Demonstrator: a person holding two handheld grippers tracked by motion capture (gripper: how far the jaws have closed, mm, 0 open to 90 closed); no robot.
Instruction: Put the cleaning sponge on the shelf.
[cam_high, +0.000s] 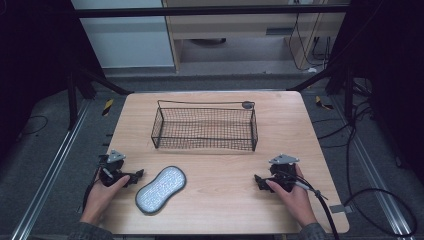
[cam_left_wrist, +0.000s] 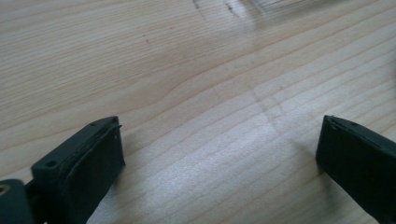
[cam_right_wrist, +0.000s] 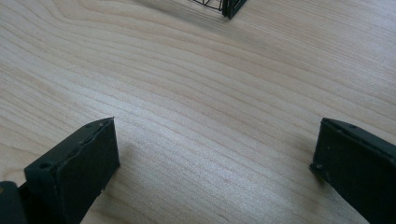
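Both jaws spread, the left gripper (cam_high: 136, 175) rests just at nine o'clock of the grey pad (cam_high: 161, 189); I'd slide it low under the pad's rim. The right gripper (cam_high: 259, 181) waits; basket (cam_high: 204, 143) at twelve.

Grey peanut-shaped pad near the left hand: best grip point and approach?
Probably the narrowed waist of the pad, from above with the left hand-held gripper, jaws across its short width. It lies flat on the table, so the edges give little purchase; the waist is narrowest.
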